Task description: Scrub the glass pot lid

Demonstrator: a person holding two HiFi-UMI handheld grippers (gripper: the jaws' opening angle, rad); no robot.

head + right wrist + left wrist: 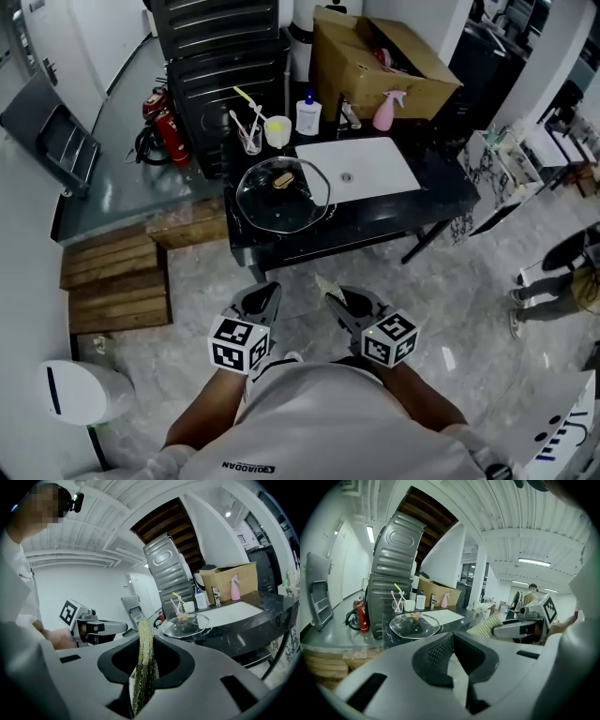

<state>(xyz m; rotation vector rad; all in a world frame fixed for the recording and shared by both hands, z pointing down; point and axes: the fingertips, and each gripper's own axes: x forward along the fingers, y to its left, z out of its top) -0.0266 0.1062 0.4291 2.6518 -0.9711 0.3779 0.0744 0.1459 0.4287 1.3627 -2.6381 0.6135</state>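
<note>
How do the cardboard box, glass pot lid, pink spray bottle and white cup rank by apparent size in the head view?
1. Cardboard box
2. Glass pot lid, somewhat smaller
3. Pink spray bottle and white cup: they look about alike, so I won't rank them against each other.

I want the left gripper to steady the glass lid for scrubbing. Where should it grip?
Probably the brown knob at the centre of the glass lid, from above: the lid lies dome-up on the black table, rim low against it, so only the knob stands proud.
</note>
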